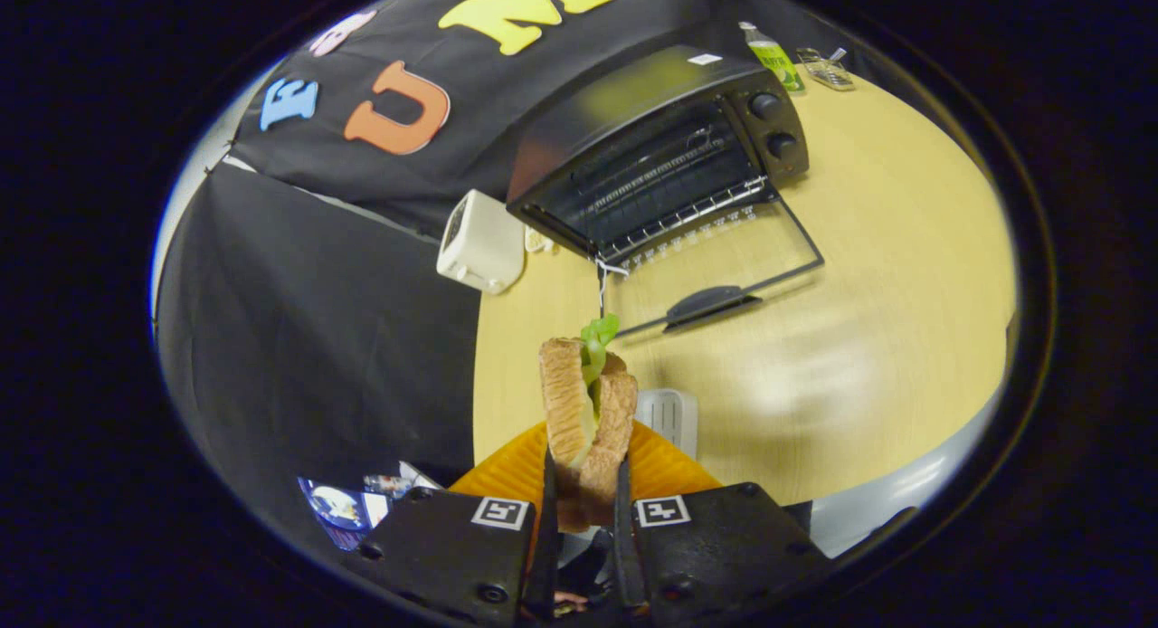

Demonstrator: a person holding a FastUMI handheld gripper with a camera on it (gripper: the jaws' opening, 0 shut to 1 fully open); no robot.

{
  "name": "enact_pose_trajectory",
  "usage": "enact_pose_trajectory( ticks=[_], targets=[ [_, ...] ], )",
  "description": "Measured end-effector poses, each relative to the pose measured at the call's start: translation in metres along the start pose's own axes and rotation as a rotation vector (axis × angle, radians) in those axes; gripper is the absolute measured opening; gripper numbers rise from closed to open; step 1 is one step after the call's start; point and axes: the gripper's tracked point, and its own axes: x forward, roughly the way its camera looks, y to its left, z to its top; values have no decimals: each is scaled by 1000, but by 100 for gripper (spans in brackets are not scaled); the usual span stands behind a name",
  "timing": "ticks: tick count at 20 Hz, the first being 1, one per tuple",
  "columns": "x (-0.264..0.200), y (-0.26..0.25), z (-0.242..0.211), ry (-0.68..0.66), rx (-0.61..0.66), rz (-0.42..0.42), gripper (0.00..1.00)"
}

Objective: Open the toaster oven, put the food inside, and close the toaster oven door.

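No legible text on anything.

Rides on the gripper (583, 492), looking forward along its fingers, which press a sandwich (586, 420) close to the lens. Tilted view from above the table (859, 338); open oven (651, 157) farther off at one o'clock, toaster (481, 241) at eleven.

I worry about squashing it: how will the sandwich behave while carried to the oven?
The sandwich, pinched between the tool's fingers, looks soft, so it probably compresses easily. Its lettuce sticks out loosely and may slip free. Held on edge, the layers could slide apart if jolted.
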Motion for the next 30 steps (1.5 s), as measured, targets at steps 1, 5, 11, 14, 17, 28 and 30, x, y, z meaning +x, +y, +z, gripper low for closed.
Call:
enact_pose_trajectory(
  ticks=[1, 5, 11, 14, 17, 28, 30],
  targets=[
    [2, 4, 13, -40, 15, 20, 30],
    [23, 11, 64, -165, 158, 147, 30],
    [74, -30, 120, -290, 389, 235, 30],
    [101, -44, 145, -334, 422, 245, 29],
    [127, -55, 164, -372, 463, 271, 30],
    [177, -63, 214, -524, 543, 302, 34],
    [176, -65, 216, -549, 561, 307, 39]
  ],
)
